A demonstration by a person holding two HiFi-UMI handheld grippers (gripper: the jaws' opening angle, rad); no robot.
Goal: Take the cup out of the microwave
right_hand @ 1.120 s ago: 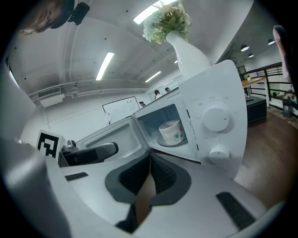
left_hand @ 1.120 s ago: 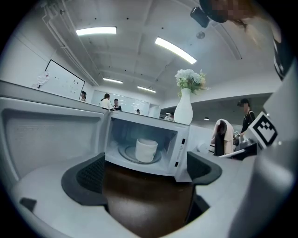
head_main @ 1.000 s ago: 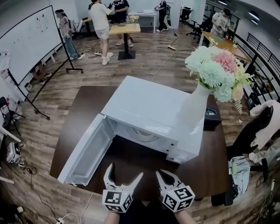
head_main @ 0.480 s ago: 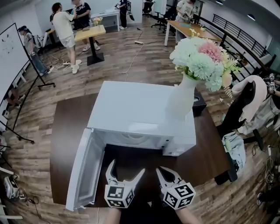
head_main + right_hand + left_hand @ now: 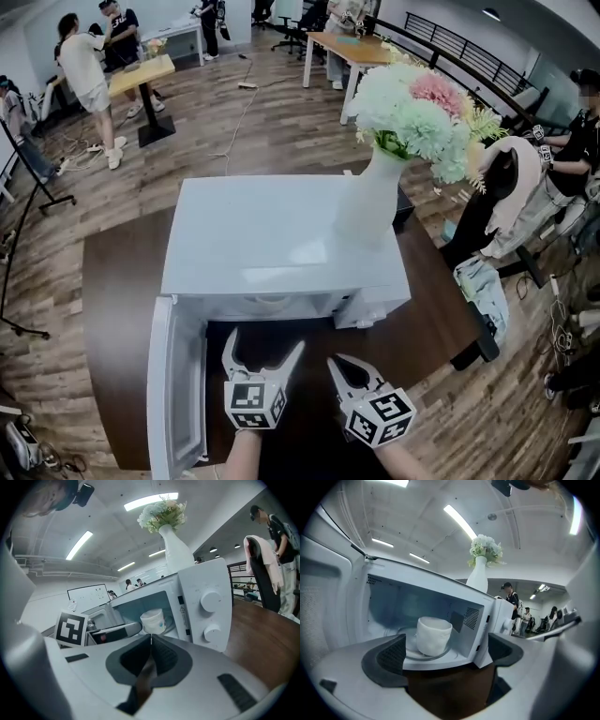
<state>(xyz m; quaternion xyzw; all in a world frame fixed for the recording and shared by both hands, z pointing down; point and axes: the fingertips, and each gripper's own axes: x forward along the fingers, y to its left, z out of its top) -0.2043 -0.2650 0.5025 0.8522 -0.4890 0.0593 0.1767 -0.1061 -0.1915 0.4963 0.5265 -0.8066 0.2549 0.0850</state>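
Left gripper view: the cup (image 5: 433, 634), white and upright, stands on the glass turntable (image 5: 412, 652) inside the microwave (image 5: 440, 603). It sits at about 11 o'clock from the middle of the jaw gap, deeper in than the pads. The left gripper (image 5: 445, 660) has its jaws spread wide with nothing between them, and both pads are outside the cavity mouth.

Right gripper view: the right gripper (image 5: 151, 656) has its jaws pressed together and grips nothing. The cup shows at 12 o'clock past the tips, with the microwave's two knobs off at 2 o'clock.

Head view: both grippers are low over the dark table (image 5: 112, 309), with the microwave at 12 o'clock from them. The door (image 5: 176, 394) is swung fully out toward 8 o'clock. A white vase (image 5: 370, 202) of flowers stands on the microwave top at 1 o'clock. The cavity floor is hidden from this view.

Step in hand, as I judge it: the approach, with the door already open and the cup untouched. The left gripper looks the likelier one to take it.

Next move calls for:
- Carrying the open jaws forward and slightly toward 11 o'clock, so the pads straddle the cup wall.
- Closing on the cup, then lifting it just free of the turntable.
- Drawing straight back, keeping off the door and the cavity lip.
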